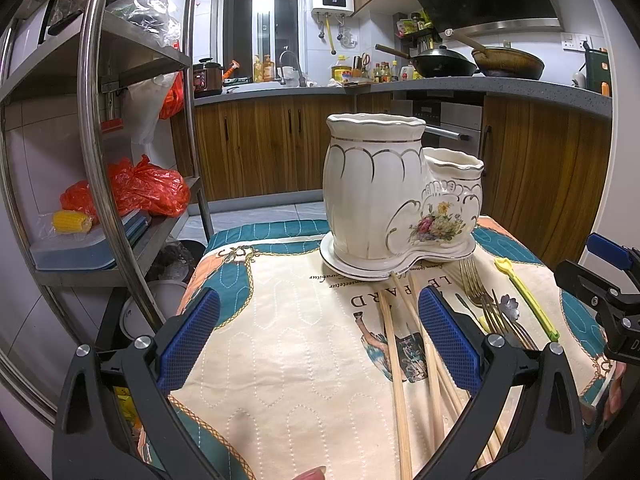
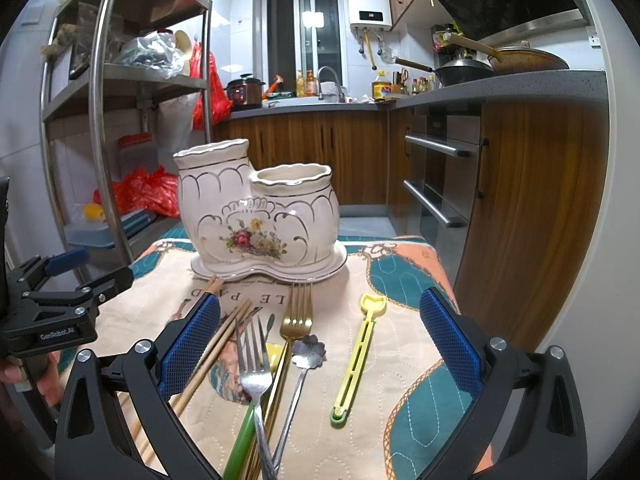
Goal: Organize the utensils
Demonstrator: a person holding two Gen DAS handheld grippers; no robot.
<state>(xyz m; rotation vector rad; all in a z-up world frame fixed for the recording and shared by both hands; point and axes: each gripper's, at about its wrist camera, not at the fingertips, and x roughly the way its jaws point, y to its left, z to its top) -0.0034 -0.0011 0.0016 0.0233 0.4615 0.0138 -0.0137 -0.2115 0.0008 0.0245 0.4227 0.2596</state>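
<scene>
- Over the patterned cloth, the right gripper hangs wide open and empty above the forks, likely choosing one.
- The left gripper, also open, straddles the chopsticks.
- Beyond stands the empty holder, waiting.

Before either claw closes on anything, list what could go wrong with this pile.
1. The gold fork, silver fork and flower-headed spoon overlap, so grabbing one may drag the others.
2. The chopsticks lie thin and flat on the quilted cloth; the open left claw may pinch fabric or roll them.
3. The ceramic holder stands tall on a loose saucer; a bump could tip it.
</scene>
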